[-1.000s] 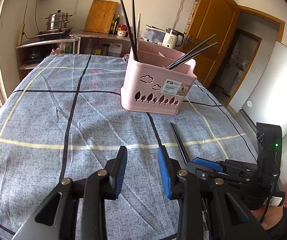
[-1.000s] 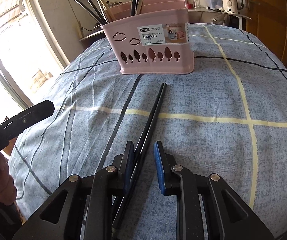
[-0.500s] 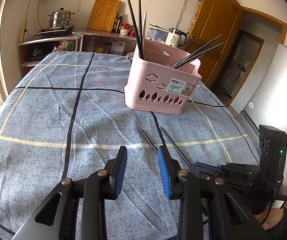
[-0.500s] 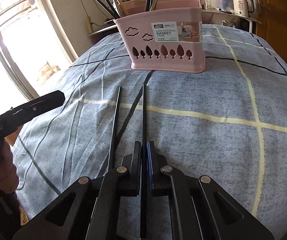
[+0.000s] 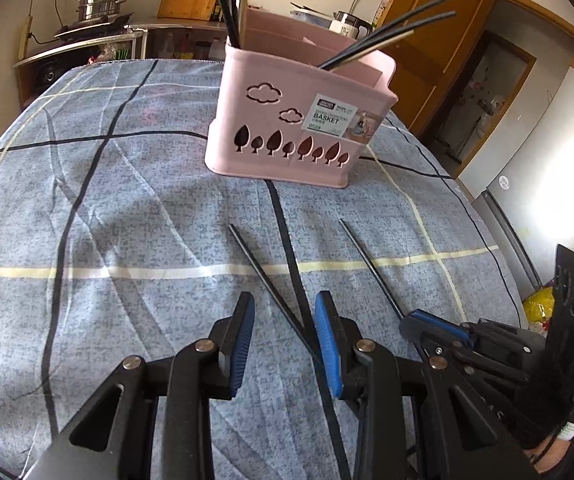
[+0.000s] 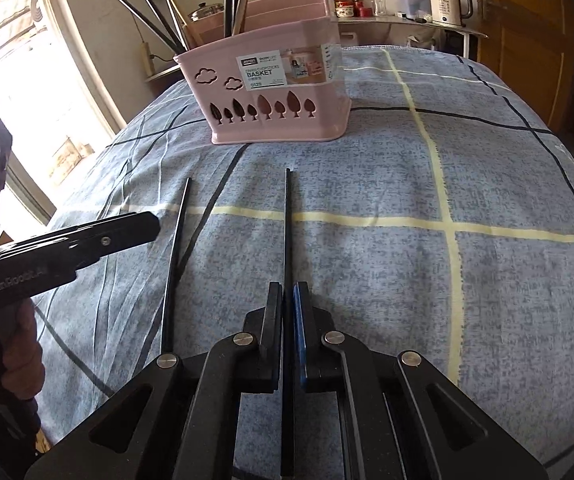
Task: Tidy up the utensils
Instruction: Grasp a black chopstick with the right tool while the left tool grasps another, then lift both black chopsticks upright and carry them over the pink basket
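Chopsticks: two loose, black, on tabletop point(image 6: 487, 280) at 6 o'clock of pink basket point(image 6: 271, 92). My right gripper point(image 6: 287, 320) clamped shut on one chopstick point(image 6: 287, 232), tip toward 12 o'clock. Second chopstick point(image 5: 265, 276) flat on cloth, running between pads of my left gripper point(image 5: 283, 340); jaws apart, nothing held. Step in hand: pickup. Next, by my judgement: close left on second chopstick, lift both, drop upright in basket compartment with other chopsticks.

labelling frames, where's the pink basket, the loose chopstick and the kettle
pink basket point(image 5: 271, 116): left wrist view, front wall by the cloud cutouts
loose chopstick point(image 6: 175, 256): right wrist view, mid shaft, lying on the cloth
kettle point(image 6: 445, 4): right wrist view, white body
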